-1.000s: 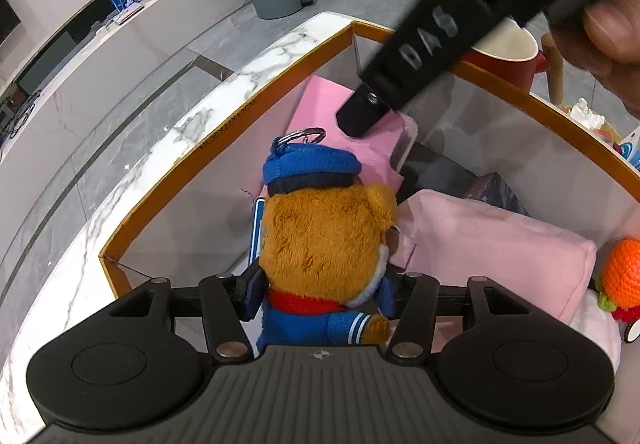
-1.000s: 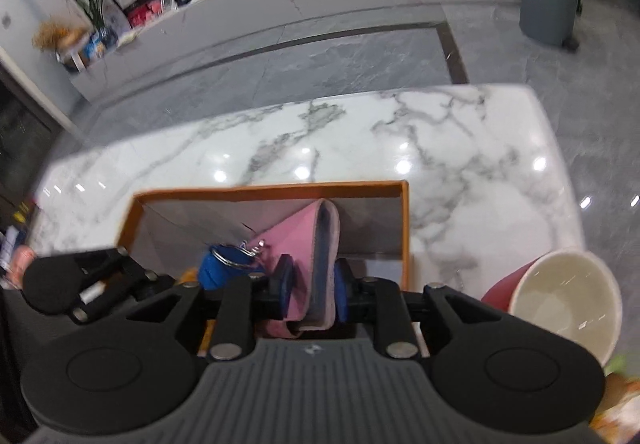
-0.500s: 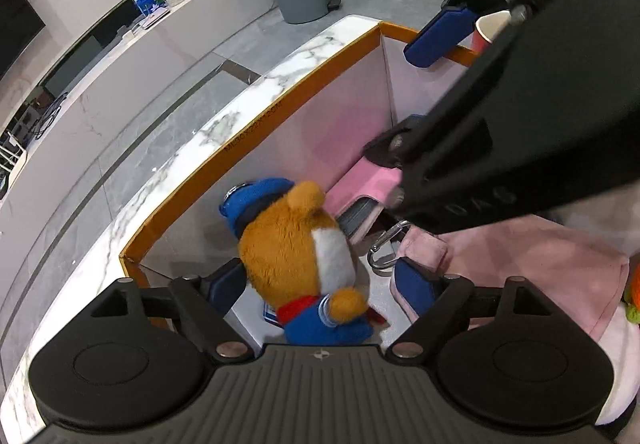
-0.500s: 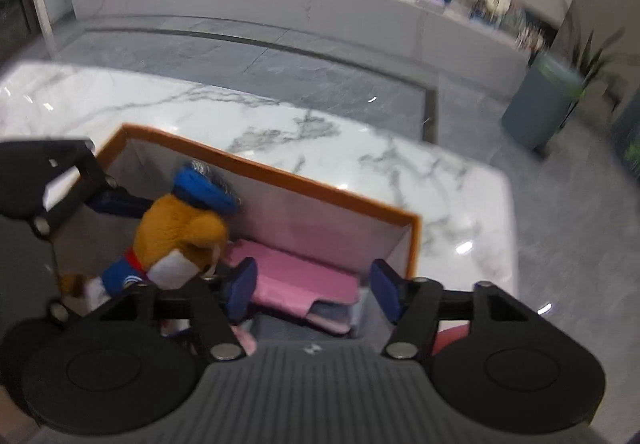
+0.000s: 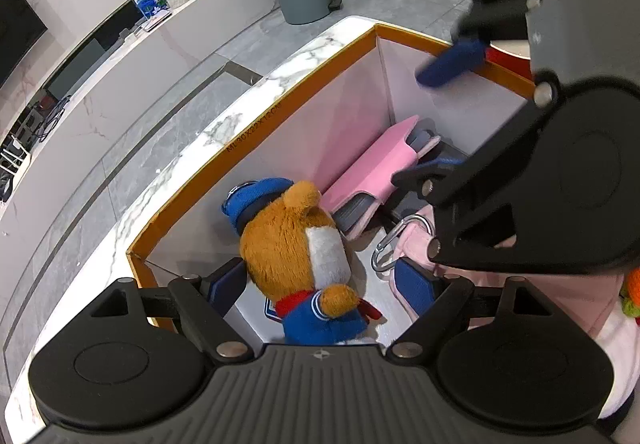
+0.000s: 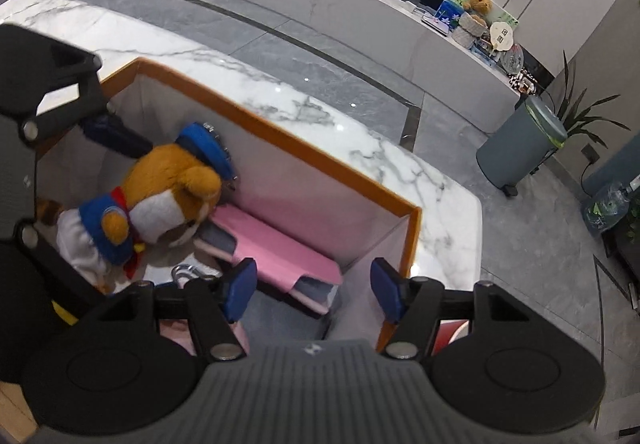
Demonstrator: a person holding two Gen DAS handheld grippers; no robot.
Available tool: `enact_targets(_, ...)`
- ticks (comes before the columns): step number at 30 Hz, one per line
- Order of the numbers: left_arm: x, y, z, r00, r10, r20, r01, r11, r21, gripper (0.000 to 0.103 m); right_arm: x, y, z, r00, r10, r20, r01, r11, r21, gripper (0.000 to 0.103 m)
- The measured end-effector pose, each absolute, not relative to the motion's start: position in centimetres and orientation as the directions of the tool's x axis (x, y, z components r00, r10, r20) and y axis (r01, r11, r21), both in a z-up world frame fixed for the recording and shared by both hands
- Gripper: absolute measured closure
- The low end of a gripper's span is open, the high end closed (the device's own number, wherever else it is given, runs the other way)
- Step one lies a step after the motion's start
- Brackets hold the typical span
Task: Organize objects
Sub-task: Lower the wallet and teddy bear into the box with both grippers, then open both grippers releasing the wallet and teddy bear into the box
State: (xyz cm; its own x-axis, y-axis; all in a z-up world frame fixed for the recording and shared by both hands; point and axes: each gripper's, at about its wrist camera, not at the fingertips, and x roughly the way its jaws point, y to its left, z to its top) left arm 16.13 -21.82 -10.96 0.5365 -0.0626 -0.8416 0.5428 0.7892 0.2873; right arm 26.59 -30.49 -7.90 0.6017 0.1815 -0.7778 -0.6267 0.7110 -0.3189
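Fingers of the left gripper [image 5: 320, 286] stand spread wide on either side of the plush bear [image 5: 298, 244], pads clear of its fur; these jaws have just been opening, so the bear looks released, not held. It lies on its side on the floor of the orange-rimmed box [image 5: 256, 131], head toward the box's long wall, probably so it fits low beside the other things. The right gripper [image 6: 314, 290] hangs about half open over the pink case [image 6: 280, 244], its jaws lately parted and then eased in a little, with nothing pinched between them. That case lies flat along the same long wall, near the far corner, touching the bear's head. Whether the silver carabiner [image 5: 386, 248] beside the bear belongs to the pink fabric pouch [image 5: 560, 296] is hard to tell.
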Motion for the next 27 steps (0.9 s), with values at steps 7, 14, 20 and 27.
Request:
enact_targets(7, 15.3, -21.4, -10.9, 0.526, -0.078, -0.847, 0.541, 0.799, 0.263, 0.006, 26.2, -31.1, -8.6, 0.554, 0.184, -0.812, -0.622, 0.740, -0.256, 0.051)
enact_targets(14, 14.3, -21.4, -9.7, 0.527, -0.111, -0.842, 0.548, 0.802, 0.237, 0.007, 25.2, -32.2, -7.6, 0.556, 0.216, -0.803, -0.568, 0.804, -0.177, 0.044)
enact_targets(20, 12.8, -19.9, -7.1, 0.541, -0.205, -0.816, 0.515, 0.848, 0.128, 0.011, 24.0, -33.2, -5.3, 0.574, 0.219, -0.789, -0.484, 0.868, -0.111, 0.041)
enact_targets(27, 11.3, -18.0, -4.1, 0.579, -0.263, -0.772, 0.432, 0.902, 0.017, 0.010, 20.1, -34.0, -1.4, 0.658, 0.209, -0.723, -0.387, 0.918, -0.087, 0.023)
